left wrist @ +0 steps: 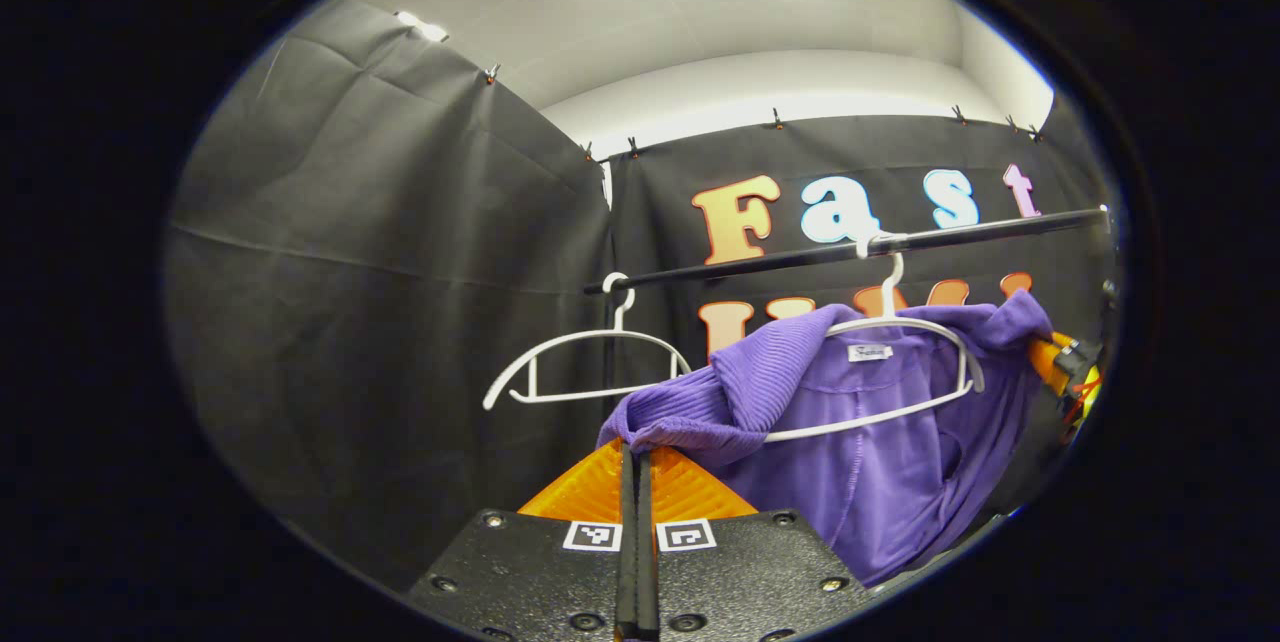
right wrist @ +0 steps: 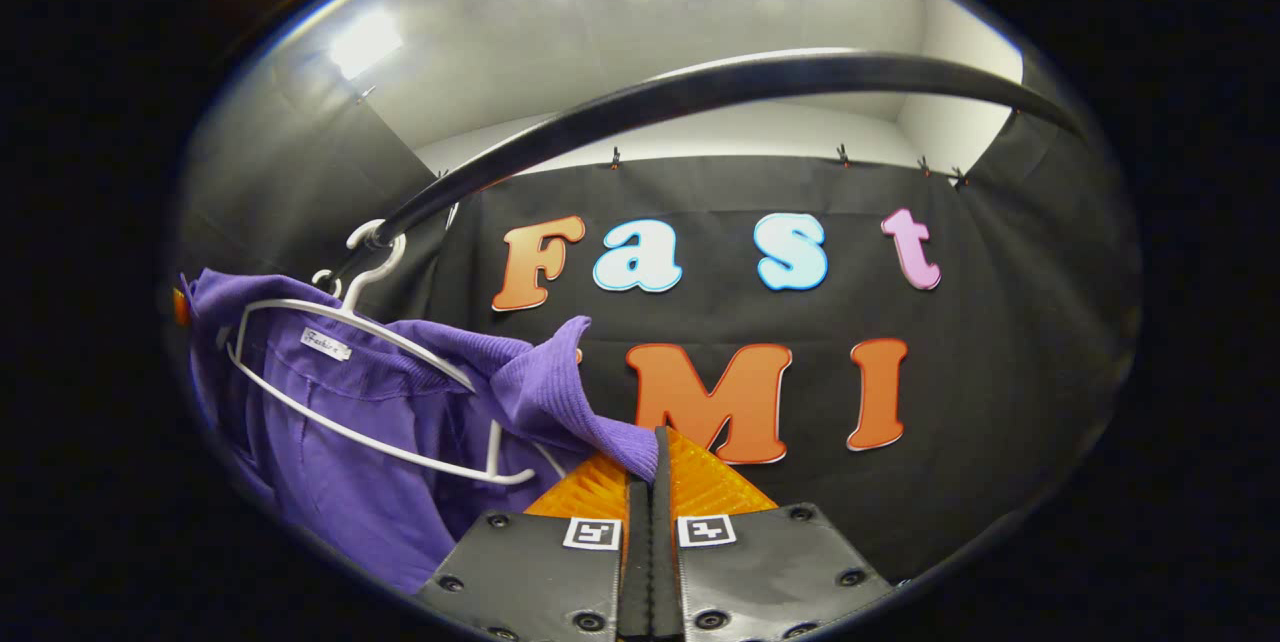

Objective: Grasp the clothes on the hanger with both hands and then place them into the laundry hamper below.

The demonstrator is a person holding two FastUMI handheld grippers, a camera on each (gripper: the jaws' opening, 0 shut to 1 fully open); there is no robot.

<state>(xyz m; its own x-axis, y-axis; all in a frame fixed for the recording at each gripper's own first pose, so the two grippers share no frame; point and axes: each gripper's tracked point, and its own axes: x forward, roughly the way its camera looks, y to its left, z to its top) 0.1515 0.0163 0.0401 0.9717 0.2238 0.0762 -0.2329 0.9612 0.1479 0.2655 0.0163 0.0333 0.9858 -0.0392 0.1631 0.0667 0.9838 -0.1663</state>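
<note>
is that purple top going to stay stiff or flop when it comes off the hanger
Probably floppy: the purple top already sags in soft folds below the white hanger. Its ribbed knit looks light and likely grippy rather than slippery. It may snag, since the hanger sits inside the neck.

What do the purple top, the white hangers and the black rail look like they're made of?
Purple top: soft knit fabric, matte, ribbed at the edges pinched by the left gripper and right gripper.
White hangers: likely plastic or coated wire, thin, smooth, slightly glossy.
Black rail: probably painted metal tube, with a sheen.
</note>
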